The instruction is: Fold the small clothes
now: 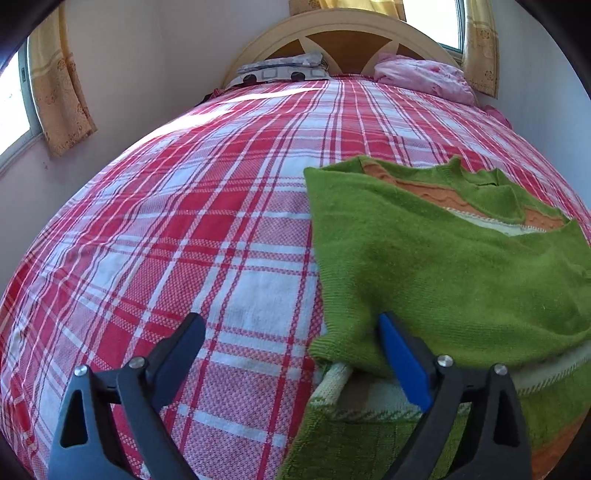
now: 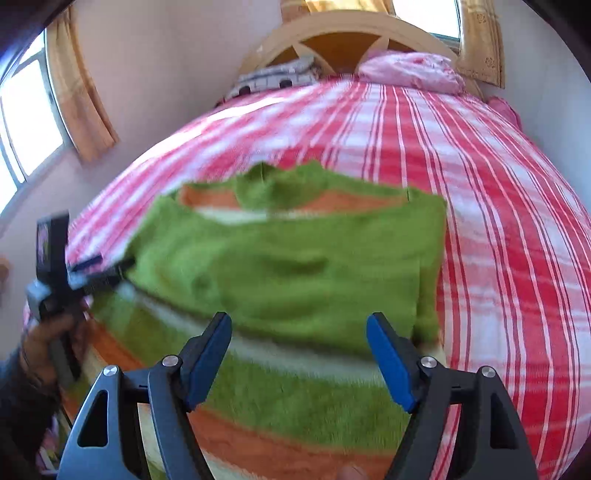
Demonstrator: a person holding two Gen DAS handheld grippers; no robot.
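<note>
One sweater (image 1: 443,266) lies on the plaid bed (image 1: 184,221), green knit with orange and white bands, its upper part folded down over the striped lower part. Two tongs work it. The left tongs (image 1: 291,328) stand wide, nothing pinched, the sweater's left edge between their fingers. The right tongs (image 2: 299,328) hang partly open above the sweater's middle, apparently gripping nothing, though the view is blurred. Ahead of both, by the headboard (image 1: 343,29), sit two pillows: one patterned (image 1: 280,70), one pink (image 1: 424,75).
</note>
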